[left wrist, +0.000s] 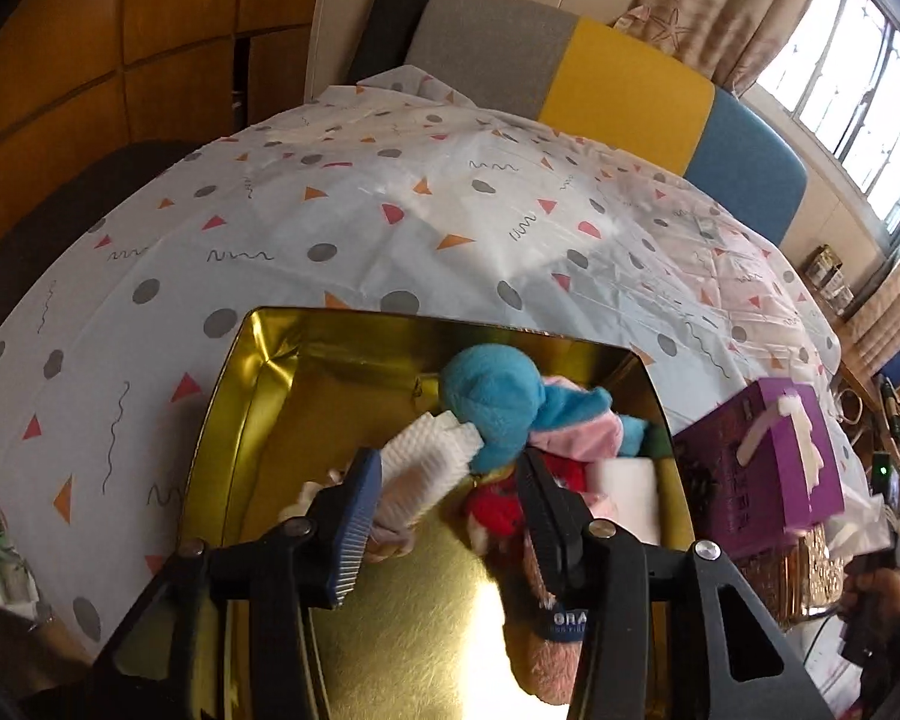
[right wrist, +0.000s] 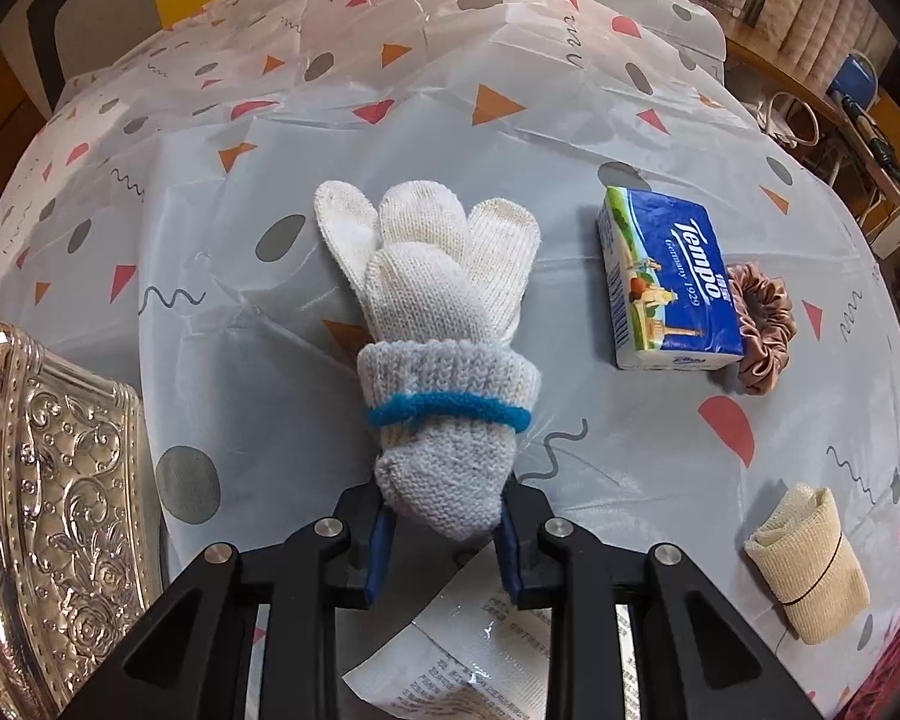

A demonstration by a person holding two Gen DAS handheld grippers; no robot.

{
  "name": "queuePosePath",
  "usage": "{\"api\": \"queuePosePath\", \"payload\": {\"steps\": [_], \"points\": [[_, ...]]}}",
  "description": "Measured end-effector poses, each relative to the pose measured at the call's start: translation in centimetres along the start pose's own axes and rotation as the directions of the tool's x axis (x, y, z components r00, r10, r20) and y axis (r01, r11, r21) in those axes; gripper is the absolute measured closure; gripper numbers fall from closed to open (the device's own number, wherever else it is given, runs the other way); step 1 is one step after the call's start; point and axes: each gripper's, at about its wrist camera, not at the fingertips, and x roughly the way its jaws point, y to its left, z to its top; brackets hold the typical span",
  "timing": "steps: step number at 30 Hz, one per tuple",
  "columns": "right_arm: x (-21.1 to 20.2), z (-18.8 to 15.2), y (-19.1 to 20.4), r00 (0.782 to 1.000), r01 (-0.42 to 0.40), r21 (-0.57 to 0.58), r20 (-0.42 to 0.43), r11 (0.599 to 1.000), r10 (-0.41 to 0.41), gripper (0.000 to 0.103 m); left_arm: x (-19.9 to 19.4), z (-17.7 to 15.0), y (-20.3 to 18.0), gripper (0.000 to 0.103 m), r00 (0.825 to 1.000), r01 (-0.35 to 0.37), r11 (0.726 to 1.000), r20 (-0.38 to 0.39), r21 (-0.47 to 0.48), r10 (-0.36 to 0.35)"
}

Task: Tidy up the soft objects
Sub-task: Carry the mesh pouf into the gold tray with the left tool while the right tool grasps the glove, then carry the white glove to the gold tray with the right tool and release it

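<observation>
In the left wrist view an open gold tin holds a blue plush, a white waffle cloth, a red plush, a white foam block and a brown fuzzy piece. My left gripper hangs over the tin, jaws apart; the white cloth lies loose between them. In the right wrist view my right gripper is shut on the cuff end of a bundled pair of white knit gloves with a blue band, lying on the patterned tablecloth.
A Tempo tissue pack, a brown scrunchie and a banded beige cloth roll lie right of the gloves. An embossed silver lid sits at left. A printed packet lies under the gripper. A purple box stands beside the tin.
</observation>
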Motion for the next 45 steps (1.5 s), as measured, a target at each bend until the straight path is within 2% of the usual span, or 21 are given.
{"api": "queuePosePath", "payload": {"steps": [8,12,21,28,34,42,45], "points": [[-0.1,-0.2,-0.2,1.000,-0.012,0.023,0.019,1.000,0.012,0.075,-2.2,-4.4,-1.5,0.051,0.999,0.031,0.998,0.012,0.056,-0.031],[-1.1,0.2,-1.2,0.997,-0.063,0.059,0.037,0.996,0.061,0.077,-2.9,-6.4,-2.4,0.051,0.999,0.039,0.994,0.002,0.102,-0.040],[-5.1,2.7,0.7,0.988,-0.067,-0.013,0.139,0.998,0.069,0.082,-3.5,-7.6,-3.7,0.050,0.999,0.048,0.989,-0.012,0.141,-0.047],[-8.9,4.3,3.4,0.972,-0.052,-0.097,0.225,0.994,0.073,0.086,-4.2,-7.8,-4.1,0.048,0.999,0.047,0.986,0.003,0.163,-0.048],[-12.9,4.9,6.2,0.943,-0.078,-0.171,0.306,0.982,0.128,0.087,-4.6,-8.1,-4.6,0.047,0.999,0.050,0.983,0.008,0.179,-0.052],[-19.0,4.0,12.6,0.882,-0.107,-0.332,0.403,0.937,0.244,0.089,-5.0,-8.4,-4.6,0.046,0.999,0.048,0.982,0.015,0.182,-0.052],[-20.7,3.4,14.8,0.866,-0.113,-0.381,0.416,0.918,0.279,0.090,-5.2,-8.5,-4.4,0.046,0.998,0.048,0.982,0.020,0.181,-0.053]]}}
